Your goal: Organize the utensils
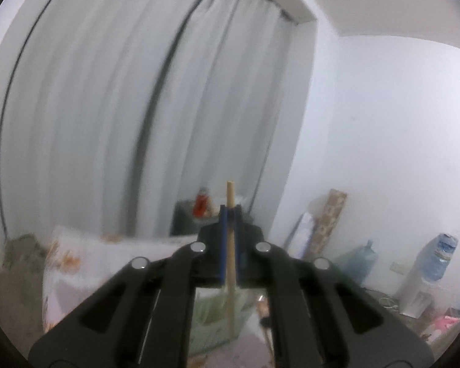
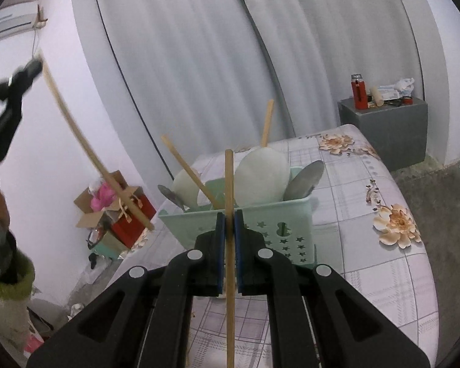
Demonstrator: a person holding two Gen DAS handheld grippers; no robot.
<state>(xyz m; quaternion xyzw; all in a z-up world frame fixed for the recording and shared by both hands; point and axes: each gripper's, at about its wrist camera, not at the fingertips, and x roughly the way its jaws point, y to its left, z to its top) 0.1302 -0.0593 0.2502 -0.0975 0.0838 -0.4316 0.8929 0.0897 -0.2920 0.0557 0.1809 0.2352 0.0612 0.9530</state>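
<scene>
**2 chopsticks up, 1 in each gripper**

Nearest in the right wrist view, the right gripper is closed tight on a wooden chopstick, its blue pads pinching the stick, which stands nearly upright and runs past the pads above and below. Just beyond the fingertips sits a mint-green basket with star cut-outs, resting on a grey-checked flowered bedcover. In the basket stand 2 white spoons, 2 metal spoons and 2 more chopsticks, leaning at different angles.

To the left and raised, the left gripper holds another chopstick by its upper end — the stick slants down toward the basket without touching it. In its own view the left gripper is likewise closed on that stick, the pads pressed against it.

Farther off, a grey cabinet carries a red bottle; pale curtains hang behind.
</scene>
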